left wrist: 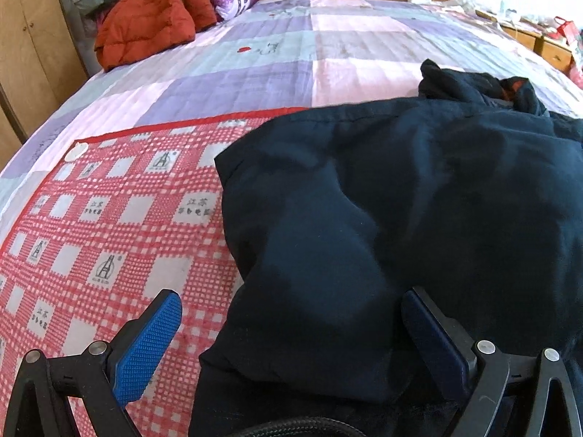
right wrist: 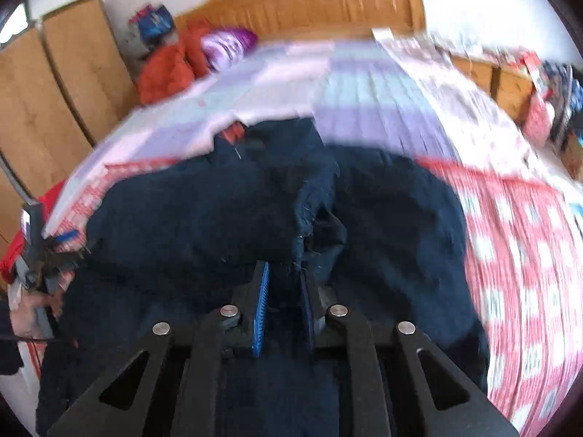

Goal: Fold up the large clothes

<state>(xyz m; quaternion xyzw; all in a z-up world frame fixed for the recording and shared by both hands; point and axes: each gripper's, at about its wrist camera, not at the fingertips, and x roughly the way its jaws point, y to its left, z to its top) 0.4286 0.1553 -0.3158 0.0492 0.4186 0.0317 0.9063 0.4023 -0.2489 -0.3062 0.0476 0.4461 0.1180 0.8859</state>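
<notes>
Dark navy garment (left wrist: 382, 200): bunched on red-check mat (left wrist: 109, 218), near foot edge of bed (left wrist: 255, 73); right gripper (right wrist: 284, 291) jaws clamped on fabric fold; left gripper (left wrist: 291, 327) jaws apart, straddling cloth; step: mid-fold, prob.; next: left needs grip on edge.

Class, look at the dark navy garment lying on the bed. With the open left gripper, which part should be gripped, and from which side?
Grip the dark navy garment at its near left edge, between the open left gripper jaws, coming in low from the checked blanket side. That edge lies free and puffed, probably easy to pinch.
</notes>
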